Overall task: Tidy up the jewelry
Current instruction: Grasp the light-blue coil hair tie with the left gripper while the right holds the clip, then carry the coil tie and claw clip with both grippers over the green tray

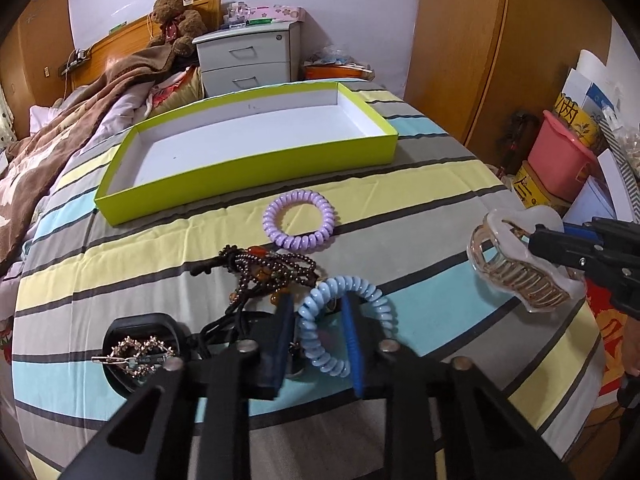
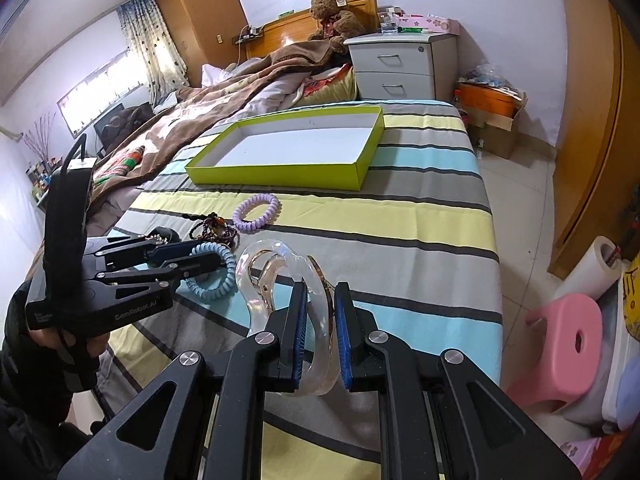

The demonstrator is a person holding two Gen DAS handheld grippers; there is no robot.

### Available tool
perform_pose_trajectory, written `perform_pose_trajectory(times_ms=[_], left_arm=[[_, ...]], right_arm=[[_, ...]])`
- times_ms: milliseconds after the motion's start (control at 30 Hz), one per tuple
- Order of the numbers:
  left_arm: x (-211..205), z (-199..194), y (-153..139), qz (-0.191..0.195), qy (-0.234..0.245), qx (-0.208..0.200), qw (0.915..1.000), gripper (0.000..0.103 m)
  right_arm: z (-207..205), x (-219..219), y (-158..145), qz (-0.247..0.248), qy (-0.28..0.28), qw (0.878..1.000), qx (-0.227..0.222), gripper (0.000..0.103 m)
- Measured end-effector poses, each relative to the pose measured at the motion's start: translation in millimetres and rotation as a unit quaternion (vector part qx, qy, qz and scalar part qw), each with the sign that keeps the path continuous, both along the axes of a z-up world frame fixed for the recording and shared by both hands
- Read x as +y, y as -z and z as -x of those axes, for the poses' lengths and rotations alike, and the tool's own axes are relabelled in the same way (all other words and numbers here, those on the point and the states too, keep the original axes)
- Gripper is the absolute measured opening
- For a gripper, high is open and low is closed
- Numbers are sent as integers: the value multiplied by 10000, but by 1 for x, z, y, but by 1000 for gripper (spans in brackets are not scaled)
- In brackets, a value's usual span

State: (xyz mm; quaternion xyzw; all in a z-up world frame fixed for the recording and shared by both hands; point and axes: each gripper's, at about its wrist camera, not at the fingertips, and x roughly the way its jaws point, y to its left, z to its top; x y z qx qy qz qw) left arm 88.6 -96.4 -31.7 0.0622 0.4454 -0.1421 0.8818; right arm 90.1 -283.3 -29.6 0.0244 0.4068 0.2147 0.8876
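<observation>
My left gripper (image 1: 318,312) is shut on a light blue coil hair tie (image 1: 344,320), also in the right wrist view (image 2: 214,276), just above the striped bedsheet. My right gripper (image 2: 321,300) is shut on a clear hair claw clip (image 2: 280,280) and holds it in the air; it also shows at the right of the left wrist view (image 1: 520,264). A purple coil hair tie (image 1: 298,220), a dark bead necklace (image 1: 264,272) and a sparkly hair pin on a black pad (image 1: 136,354) lie on the sheet. The lime green box (image 1: 248,168) with a white inside stands beyond them.
A brown blanket (image 2: 224,100) covers the bed's left side. A grey nightstand (image 2: 404,64) and teddy bear (image 2: 334,12) stand at the back. A pink stool (image 2: 564,340) and boxes sit on the floor past the bed's right edge.
</observation>
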Motion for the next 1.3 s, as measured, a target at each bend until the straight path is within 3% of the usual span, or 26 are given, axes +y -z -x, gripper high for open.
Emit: perform_pose_trajectory(times_ms=[133, 400, 733, 1300], left_arm=[[1, 1, -2, 95, 11, 5, 10000, 13], [4, 5, -16, 353, 54, -88, 9993, 12], [18, -4, -39, 597, -90, -245, 9979, 12], [71, -71, -75, 837, -587, -432, 9938, 12]], right_arm=[[1, -1, 0, -31, 41, 10000, 5, 14], [2, 0, -3, -31, 115, 9999, 3, 14], [-6, 3, -27, -8, 297, 9994, -154, 14], [-81, 29, -60, 93, 579, 9981, -206, 14]])
